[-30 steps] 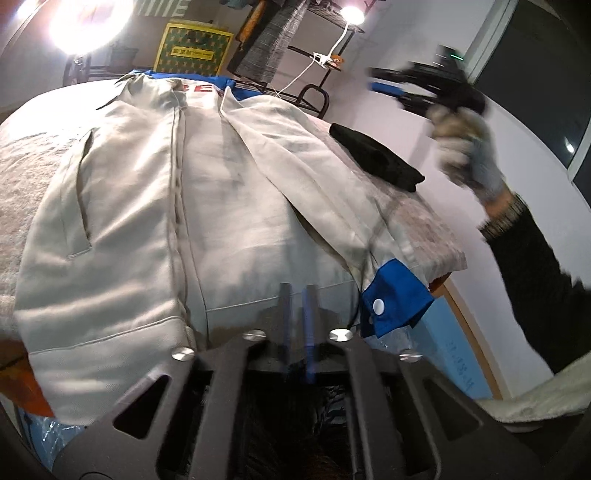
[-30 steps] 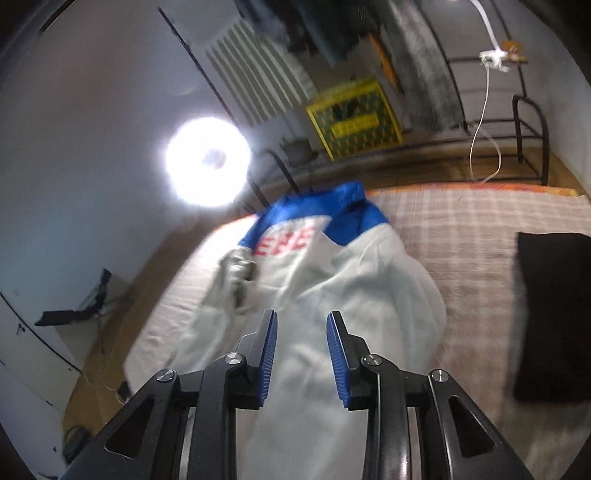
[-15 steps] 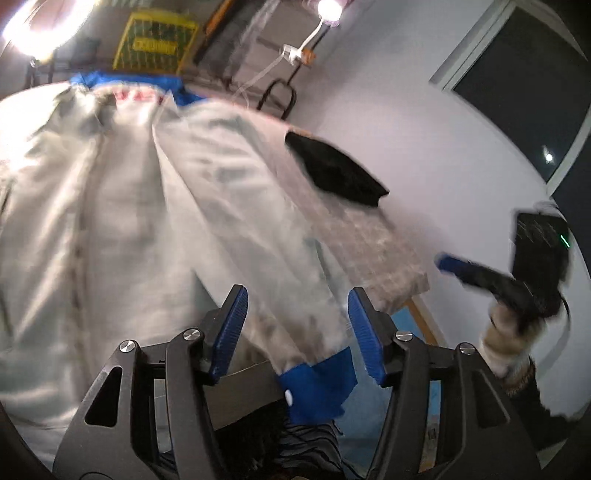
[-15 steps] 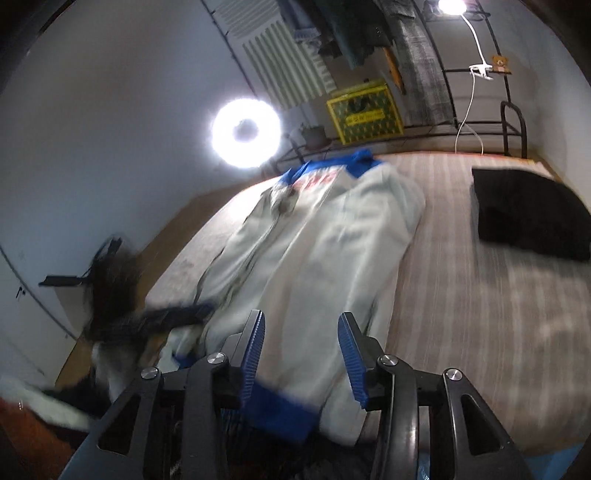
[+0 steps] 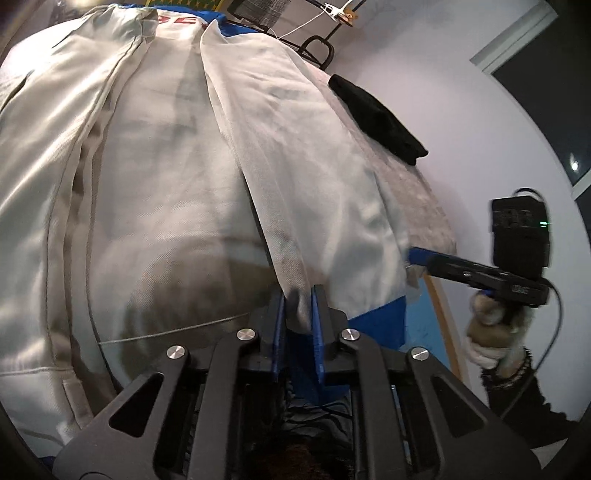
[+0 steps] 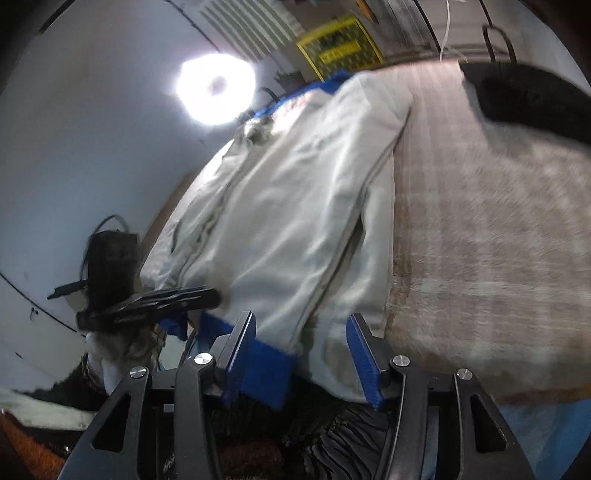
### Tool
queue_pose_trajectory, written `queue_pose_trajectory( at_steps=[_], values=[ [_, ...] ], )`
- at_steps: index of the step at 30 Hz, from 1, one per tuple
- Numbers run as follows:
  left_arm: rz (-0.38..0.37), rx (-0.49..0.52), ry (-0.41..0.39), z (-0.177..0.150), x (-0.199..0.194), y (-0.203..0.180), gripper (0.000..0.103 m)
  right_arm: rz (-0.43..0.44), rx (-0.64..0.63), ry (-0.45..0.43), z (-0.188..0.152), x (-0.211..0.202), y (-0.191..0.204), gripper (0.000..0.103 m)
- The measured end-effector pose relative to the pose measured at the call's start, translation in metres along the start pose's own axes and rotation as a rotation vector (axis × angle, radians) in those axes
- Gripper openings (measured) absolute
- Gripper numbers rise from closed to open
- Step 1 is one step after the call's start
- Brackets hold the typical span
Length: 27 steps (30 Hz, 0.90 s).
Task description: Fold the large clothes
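While the pale jacket (image 5: 177, 192) lies spread flat along the blanket-covered bed (image 6: 487, 236), its blue-trimmed collar at the far end and its hem toward us, we are taking hold of the sleeve (image 5: 303, 177) that lies down the right side of the garment. Our left gripper (image 5: 299, 306) is closing, its blue pads already pinching the sleeve's inner edge just above the blue cuff (image 5: 376, 325). Our right gripper (image 6: 301, 354) is opening, its jaws standing apart with the cuff and the sleeve's outer edge between them but not yet pressed. To do this well, we judge that the right jaws should slide further over the cuff before they close, catching both layers at the outer edge, so the two holds sit level across the sleeve end; then both hands can lift together and carry the sleeve across the chest without dragging the body out of shape. A folded black cloth (image 5: 376, 114) rests well apart, further up the bed. Red letters show near the collar (image 5: 181, 18), too cropped and blurred to read; the yellow crate (image 6: 340, 48) behind carries dark print we cannot make out either.
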State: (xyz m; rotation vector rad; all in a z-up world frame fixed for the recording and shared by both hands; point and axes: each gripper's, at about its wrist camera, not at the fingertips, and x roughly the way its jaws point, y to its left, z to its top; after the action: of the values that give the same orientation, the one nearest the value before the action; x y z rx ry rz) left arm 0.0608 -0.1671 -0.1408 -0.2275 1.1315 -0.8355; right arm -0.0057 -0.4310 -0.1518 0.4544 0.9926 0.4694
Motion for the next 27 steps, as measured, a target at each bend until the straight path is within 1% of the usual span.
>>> queue_pose_trajectory(
  at_steps=[3, 4, 5, 6, 7, 8, 9, 12, 14, 15, 16, 18, 20, 22, 24, 25, 26, 27],
  values=[
    [-0.022, -0.010, 0.000, 0.001, 0.001, 0.002, 0.010, -0.003, -0.005, 0.013, 0.005, 0.015, 0.000, 0.055],
    [-0.027, -0.014, -0.001, 0.001, 0.001, 0.003, 0.009, -0.011, -0.012, 0.015, 0.006, 0.019, 0.001, 0.052],
    [-0.038, -0.020, -0.005, 0.001, 0.002, 0.003, 0.008, -0.015, -0.019, 0.018, 0.007, 0.023, 0.002, 0.037],
    [-0.044, -0.024, -0.008, 0.002, 0.001, 0.003, 0.008, -0.023, -0.030, 0.031, 0.009, 0.029, 0.004, 0.027],
    [-0.052, -0.030, -0.010, 0.002, 0.001, 0.003, 0.007, -0.034, -0.033, 0.034, 0.009, 0.032, 0.004, 0.009],
    [-0.064, -0.036, -0.016, 0.002, 0.000, 0.002, 0.007, -0.041, -0.035, 0.035, 0.010, 0.033, 0.005, 0.004],
    [-0.074, -0.037, -0.019, 0.002, 0.001, 0.001, 0.007, -0.041, -0.029, 0.032, 0.013, 0.031, 0.004, 0.002],
    [-0.130, -0.038, -0.027, 0.002, -0.003, -0.010, 0.006, -0.051, -0.011, -0.006, 0.020, 0.011, 0.007, 0.001],
    [-0.154, -0.010, -0.032, 0.001, -0.003, -0.020, 0.006, -0.061, -0.014, -0.030, 0.024, -0.010, 0.011, 0.001],
    [-0.143, 0.029, -0.034, -0.001, -0.001, -0.028, 0.006, -0.077, -0.038, -0.048, 0.025, -0.023, 0.016, 0.001],
    [-0.113, 0.067, -0.032, -0.003, 0.003, -0.034, 0.006, -0.089, -0.054, -0.052, 0.025, -0.028, 0.018, 0.001],
    [-0.051, 0.098, -0.016, -0.006, 0.015, -0.035, 0.006, -0.133, -0.088, -0.044, 0.023, -0.025, 0.021, 0.001],
    [-0.036, 0.087, 0.007, -0.008, 0.023, -0.029, 0.006, -0.182, -0.087, 0.016, 0.019, -0.003, 0.015, 0.001],
    [-0.038, 0.086, 0.009, -0.009, 0.019, -0.026, 0.006, -0.210, -0.093, 0.061, 0.013, 0.010, 0.008, 0.002],
    [-0.008, 0.110, 0.002, -0.010, 0.012, -0.028, 0.010, -0.195, -0.101, 0.069, 0.012, 0.010, 0.006, 0.006],
    [0.008, 0.120, 0.001, -0.012, 0.007, -0.029, 0.016, -0.192, -0.103, 0.068, 0.014, 0.006, 0.007, 0.013],
    [0.008, 0.129, -0.001, -0.012, 0.000, -0.030, 0.018, -0.198, -0.116, 0.057, 0.017, -0.004, 0.011, 0.021],
    [0.014, 0.139, -0.010, -0.013, -0.008, -0.030, 0.018, -0.208, -0.134, 0.036, 0.020, -0.012, 0.015, 0.025]
  ],
)
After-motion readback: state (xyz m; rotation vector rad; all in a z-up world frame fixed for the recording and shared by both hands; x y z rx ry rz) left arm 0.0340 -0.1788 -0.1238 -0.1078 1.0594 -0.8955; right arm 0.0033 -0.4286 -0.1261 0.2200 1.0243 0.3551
